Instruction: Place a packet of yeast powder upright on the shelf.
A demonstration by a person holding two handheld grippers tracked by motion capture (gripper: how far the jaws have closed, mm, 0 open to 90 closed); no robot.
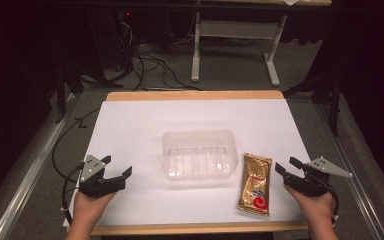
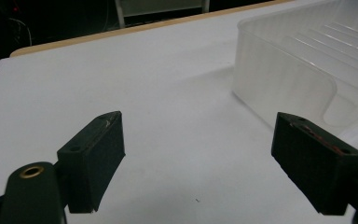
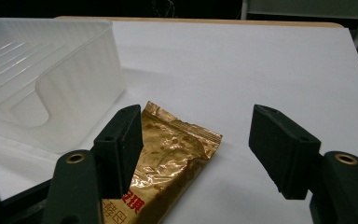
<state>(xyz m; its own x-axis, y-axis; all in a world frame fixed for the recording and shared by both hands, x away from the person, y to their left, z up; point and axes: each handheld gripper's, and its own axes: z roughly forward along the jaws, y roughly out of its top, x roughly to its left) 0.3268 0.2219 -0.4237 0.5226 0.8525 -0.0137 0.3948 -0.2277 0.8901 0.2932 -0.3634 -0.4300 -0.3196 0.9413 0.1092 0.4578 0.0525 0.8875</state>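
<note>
High view, near edge first: my left gripper (image 1: 116, 170) sits at 8 o'clock on the table (image 1: 130, 115), jaws spread, nothing between them. My right gripper (image 1: 286, 167) sits at 4 o'clock, jaws spread too, nothing pinched.

Key relation: the packet (image 1: 255, 183) lies at about 9 o'clock from my right gripper, just beside it, and well apart from the left. Right hand (image 1: 316, 206) is the nearer one, clearly. Packet's long axis runs roughly 12 to 6, top end leaning a touch toward 11, so it lies across the line of my right jaws. I'd guess the right gripper takes it, likely across the short width.

Right gripper view: packet (image 3: 168, 163) flat on the white sheet, its far end between my jaws but lower and not touched; the near end passes under the left jaw. Looks: gold crinkled foil, crimped seal at the far end, red print near the bottom, red swirl in the high view. Thin and slippery, I judge.

Farther out: the tray (image 1: 198, 155), clear plastic, ribbed floor, empty, at table centre, just beside the packet at its 10 o'clock, not touching as far as I can tell. Left gripper view has the tray (image 2: 279, 79) at 2 o'clock from my left jaws.
</note>
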